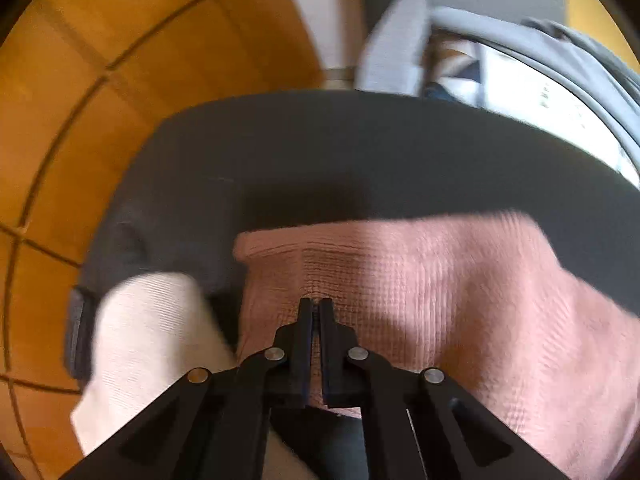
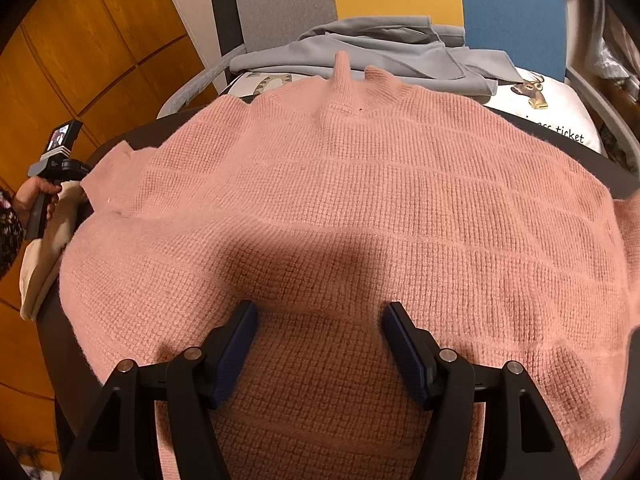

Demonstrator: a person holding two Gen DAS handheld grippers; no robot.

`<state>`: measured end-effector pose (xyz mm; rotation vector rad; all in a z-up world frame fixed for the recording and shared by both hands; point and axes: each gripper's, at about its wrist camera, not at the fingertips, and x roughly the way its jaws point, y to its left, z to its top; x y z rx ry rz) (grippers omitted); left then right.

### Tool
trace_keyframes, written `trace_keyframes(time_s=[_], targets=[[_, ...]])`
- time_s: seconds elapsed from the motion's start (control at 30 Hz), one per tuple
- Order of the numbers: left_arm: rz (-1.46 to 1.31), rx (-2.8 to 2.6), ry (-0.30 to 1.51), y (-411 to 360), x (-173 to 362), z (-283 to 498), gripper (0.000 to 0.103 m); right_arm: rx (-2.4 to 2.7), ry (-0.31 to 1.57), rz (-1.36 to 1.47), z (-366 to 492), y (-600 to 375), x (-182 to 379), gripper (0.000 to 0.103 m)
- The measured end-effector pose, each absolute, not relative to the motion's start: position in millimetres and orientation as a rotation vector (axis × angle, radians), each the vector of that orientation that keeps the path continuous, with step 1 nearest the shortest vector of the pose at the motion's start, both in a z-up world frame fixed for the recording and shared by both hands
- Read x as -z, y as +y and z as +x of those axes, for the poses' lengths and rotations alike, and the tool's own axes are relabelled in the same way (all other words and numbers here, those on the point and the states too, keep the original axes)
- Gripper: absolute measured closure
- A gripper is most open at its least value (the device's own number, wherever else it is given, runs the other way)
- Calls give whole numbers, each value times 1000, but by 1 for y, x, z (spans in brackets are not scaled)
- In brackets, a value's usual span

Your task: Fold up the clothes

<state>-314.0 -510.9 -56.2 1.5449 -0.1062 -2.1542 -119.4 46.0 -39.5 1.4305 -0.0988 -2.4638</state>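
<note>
A pink knit sweater lies spread flat over a dark round table, its neck at the far side. In the left wrist view my left gripper is shut on the pink sweater near its left edge, and the knit puckers at the tips. In the right wrist view my right gripper stands open just above the sweater's near part, with nothing between its blue pads. A hand holds the left tool at the sweater's far left corner.
A cream garment lies folded at the table's left edge. Behind the table, a grey-blue garment rests on a printed white cushion. Chair backs in grey, yellow and blue stand behind. Orange wood panels lie to the left.
</note>
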Motion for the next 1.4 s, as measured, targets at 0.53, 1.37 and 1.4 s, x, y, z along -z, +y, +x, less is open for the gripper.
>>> trace_keyframes(time_s=[0.53, 1.37, 1.4], targets=[[1262, 2214, -117, -494, -3, -294, 95, 2467, -126, 1419, -119, 48, 38, 34], [1641, 2894, -89, -196, 36, -286, 65, 2469, 394, 1423, -318, 98, 39, 34], [1627, 2895, -85, -194, 41, -288, 62, 2458, 305, 1428, -321, 104, 40, 42]])
